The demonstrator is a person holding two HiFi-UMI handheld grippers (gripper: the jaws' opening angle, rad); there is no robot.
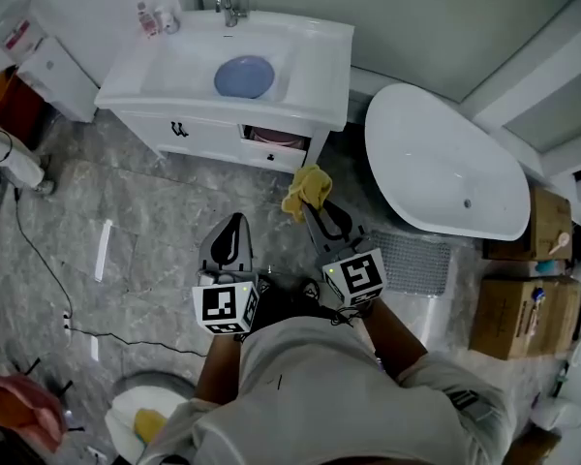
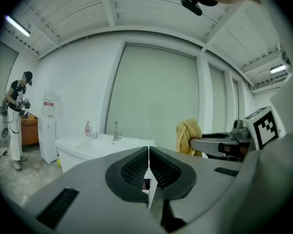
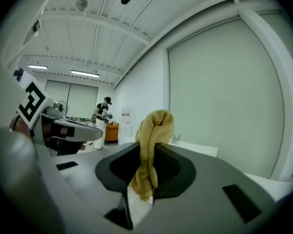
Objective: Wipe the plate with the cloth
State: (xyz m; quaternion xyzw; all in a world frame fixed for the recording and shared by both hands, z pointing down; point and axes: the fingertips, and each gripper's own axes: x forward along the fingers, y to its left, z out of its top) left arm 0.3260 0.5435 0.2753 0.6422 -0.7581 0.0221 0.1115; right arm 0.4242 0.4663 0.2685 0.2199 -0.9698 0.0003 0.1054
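My left gripper [image 1: 234, 225]: jaws pressed together, nothing between them, held short of the sink [image 1: 320, 39].
My right gripper [image 1: 314, 209]: clamped on the yellow cloth [image 1: 308, 188], also short of the sink.
Plate [image 1: 244, 77]: blue, lying in the sink basin.

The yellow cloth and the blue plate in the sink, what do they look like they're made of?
The yellow cloth: soft terry-like fabric, matte; its nubbly pile and limp folds suggest toweling or microfibre. The blue plate: smooth and evenly coloured, perhaps glazed ceramic or plastic; too small here to tell which.
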